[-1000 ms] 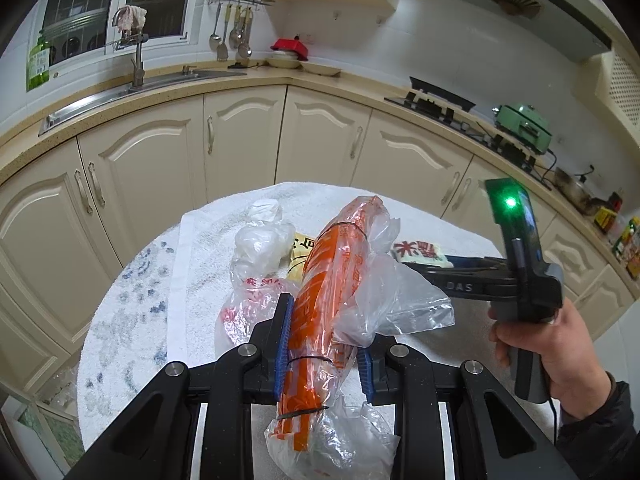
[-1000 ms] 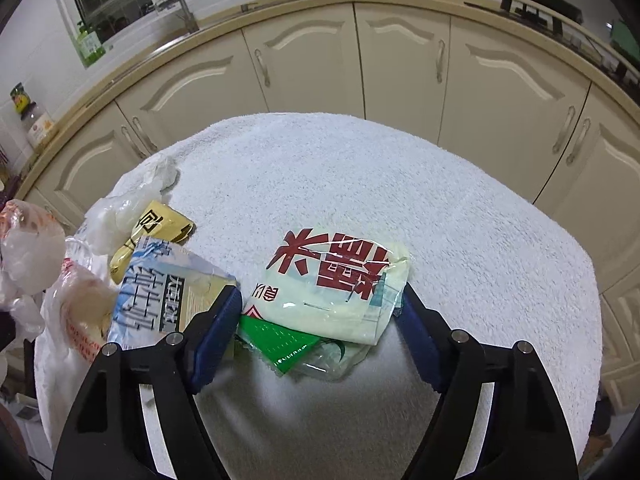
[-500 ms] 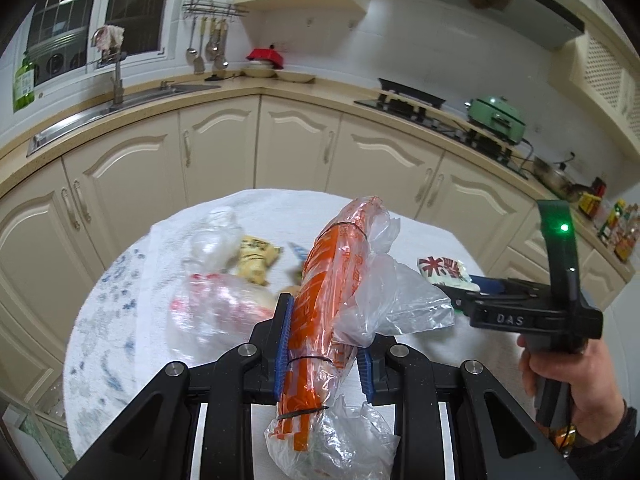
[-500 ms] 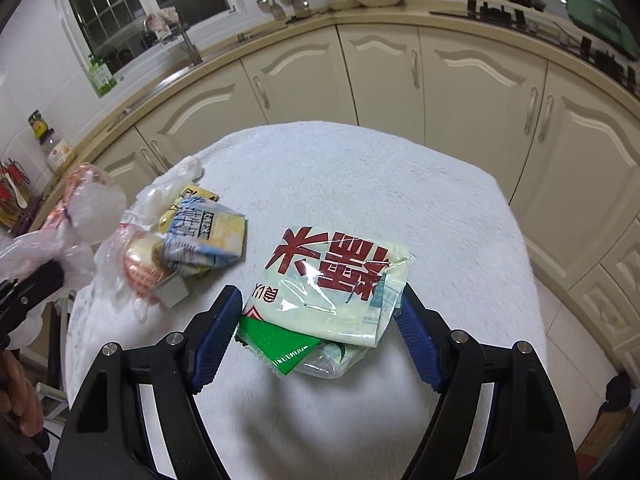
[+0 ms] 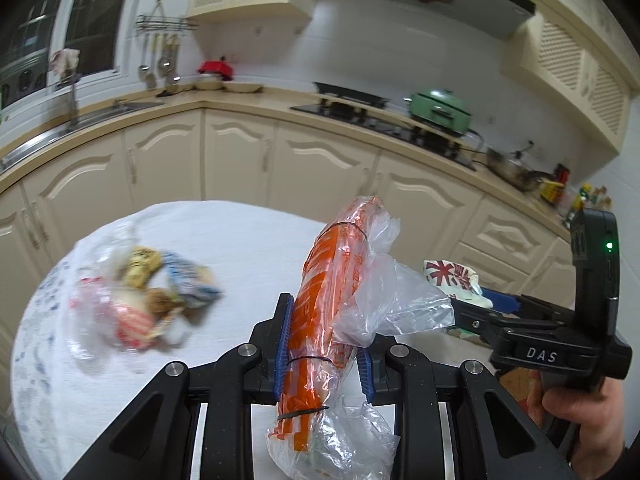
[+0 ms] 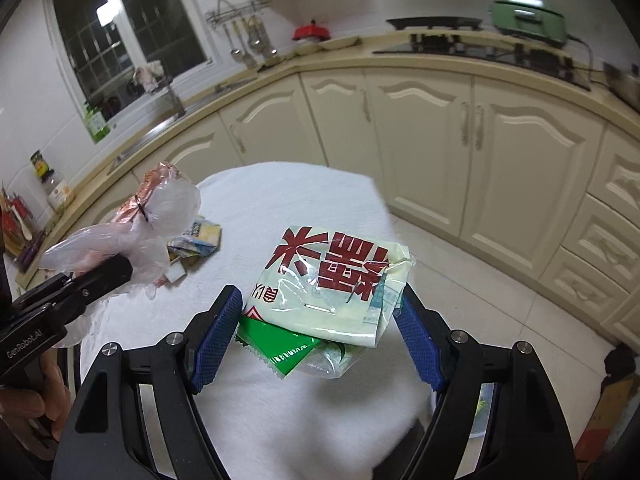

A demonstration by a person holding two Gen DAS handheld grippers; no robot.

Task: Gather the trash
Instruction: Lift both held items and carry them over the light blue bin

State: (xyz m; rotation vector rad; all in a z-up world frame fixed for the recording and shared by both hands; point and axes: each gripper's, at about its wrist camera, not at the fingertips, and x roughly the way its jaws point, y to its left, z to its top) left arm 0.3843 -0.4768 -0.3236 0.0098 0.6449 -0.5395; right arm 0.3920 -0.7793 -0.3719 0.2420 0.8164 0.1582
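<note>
My left gripper (image 5: pixel 323 344) is shut on a long orange-and-clear plastic wrapper (image 5: pixel 320 312), held above the white-covered round table (image 5: pixel 240 240). The same wrapper (image 6: pixel 160 208) shows at the left of the right wrist view, with the left gripper (image 6: pixel 96 276) under it. My right gripper (image 6: pixel 320 328) holds a pale bag with large red characters (image 6: pixel 336 276) and a green packet (image 6: pixel 280 344) under it, pads pressed on both sides. That bag (image 5: pixel 452 276) and the right gripper (image 5: pixel 492 304) appear at the right of the left wrist view.
A pile of loose wrappers (image 5: pixel 152 292) lies on the table's left part, also visible as a wrapper pile (image 6: pixel 192 240). Cream cabinets (image 6: pixel 420 140) curve behind. A sink (image 5: pixel 100 112), hob (image 5: pixel 352 100) and green cooker (image 5: pixel 440 108) sit on the counter. Tiled floor (image 6: pixel 500 300) lies right of the table.
Both grippers have risen and swung to the right with their wrappers. The table and the wrapper pile have slid left and farther off in both views.
</note>
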